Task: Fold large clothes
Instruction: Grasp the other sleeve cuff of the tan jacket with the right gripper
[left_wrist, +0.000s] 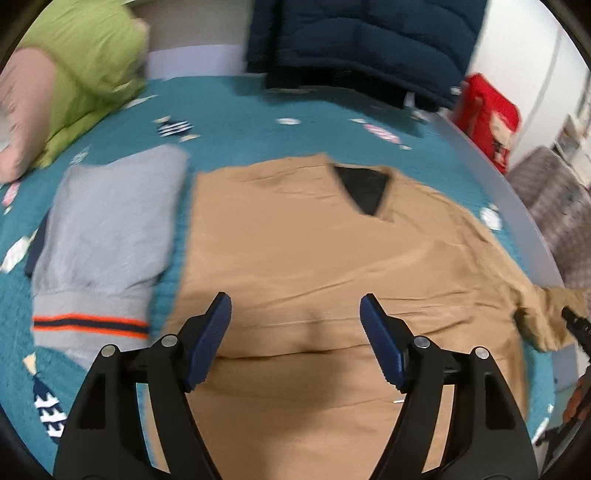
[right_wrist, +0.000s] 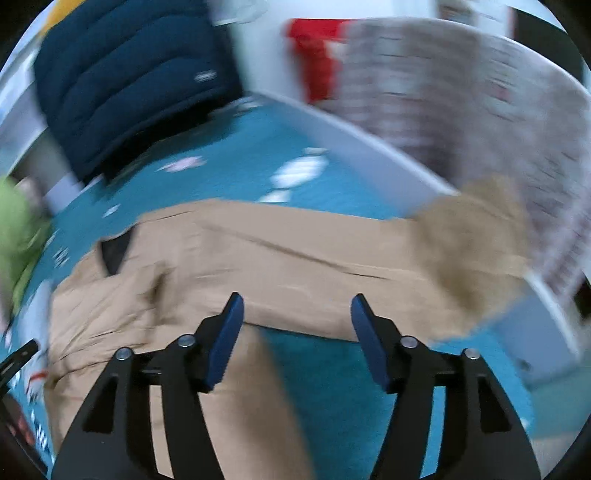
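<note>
Your left gripper (left_wrist: 295, 310) hangs over the middle of the tan garment with its jaws spread wide and nothing between the pads; your right gripper (right_wrist: 297, 310) is likewise spread and empty, over the garment's right side. No earlier picture is at hand, so judge both only as released.

Largest first: the teal bedspread (left_wrist: 236, 107) with its small printed shapes carries everything. On it the tan garment (left_wrist: 295, 240), a jacket or shirt with a dark-lined V neck, lies flat, neck away from you. Its left edge looks straight, as if already turned in, though the blur leaves that uncertain. Its right sleeve (right_wrist: 469, 236) stretches out toward the bed's pale edge, unfolded, with the cuff rumpled.

Just beside the tan garment's left edge lies a grey sweater (left_wrist: 110, 229) with an orange-and-navy striped hem, already folded into a neat rectangle. A navy quilted jacket (left_wrist: 362, 40) and a lime-green garment (left_wrist: 92, 59) sit at the far end, seemingly waiting.

So one piece looks done, one is part-way, and the sleeve probably comes next.
</note>
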